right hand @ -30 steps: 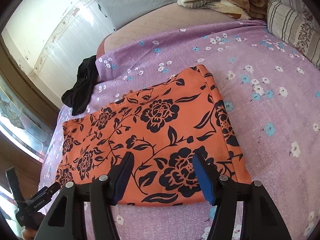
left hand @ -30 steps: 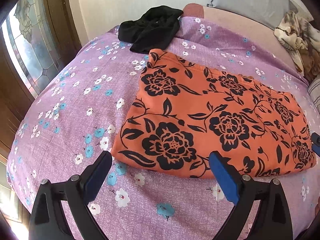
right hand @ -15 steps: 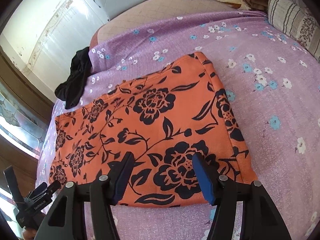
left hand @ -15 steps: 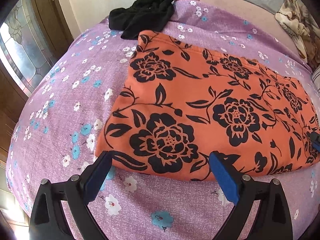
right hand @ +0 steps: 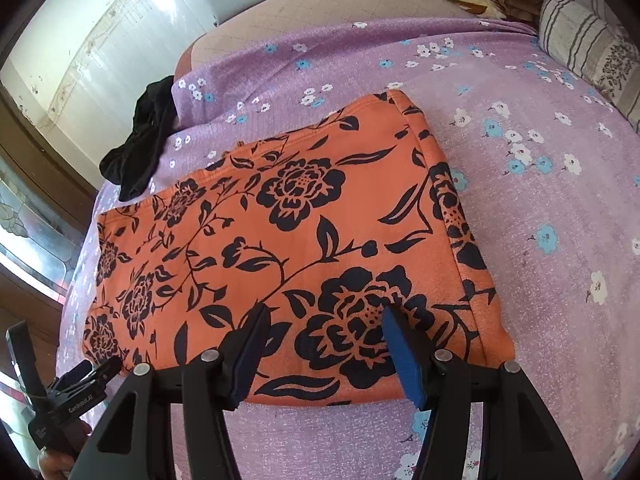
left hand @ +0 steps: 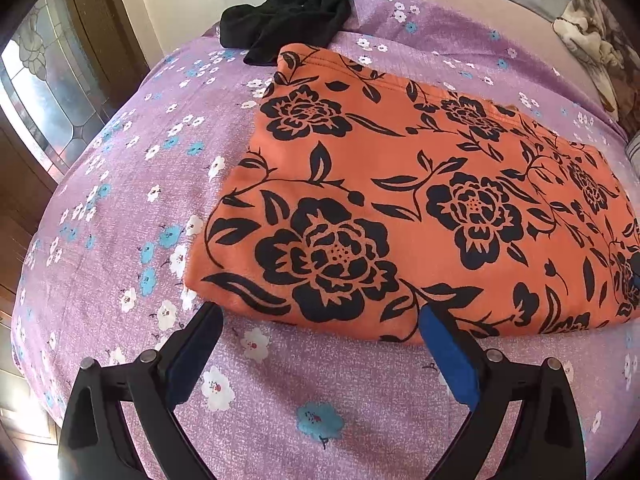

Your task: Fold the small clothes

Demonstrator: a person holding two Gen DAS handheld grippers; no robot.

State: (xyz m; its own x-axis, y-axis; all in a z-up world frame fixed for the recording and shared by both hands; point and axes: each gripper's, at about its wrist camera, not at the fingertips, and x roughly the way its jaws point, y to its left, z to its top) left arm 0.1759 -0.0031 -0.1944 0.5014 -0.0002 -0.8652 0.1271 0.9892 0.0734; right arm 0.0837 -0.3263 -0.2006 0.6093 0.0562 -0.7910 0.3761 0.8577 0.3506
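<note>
An orange floral garment (left hand: 420, 208) lies flat, already doubled over, on the purple-sheeted bed (left hand: 120, 200). The left gripper (left hand: 320, 320) and right gripper (right hand: 324, 316), both spread wide and empty, line up along its near edge, apparently for another fold.

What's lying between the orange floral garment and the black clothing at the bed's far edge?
Only bare purple floral bedsheet separates the orange garment from the black clothing, clearest in the right wrist view.
</note>
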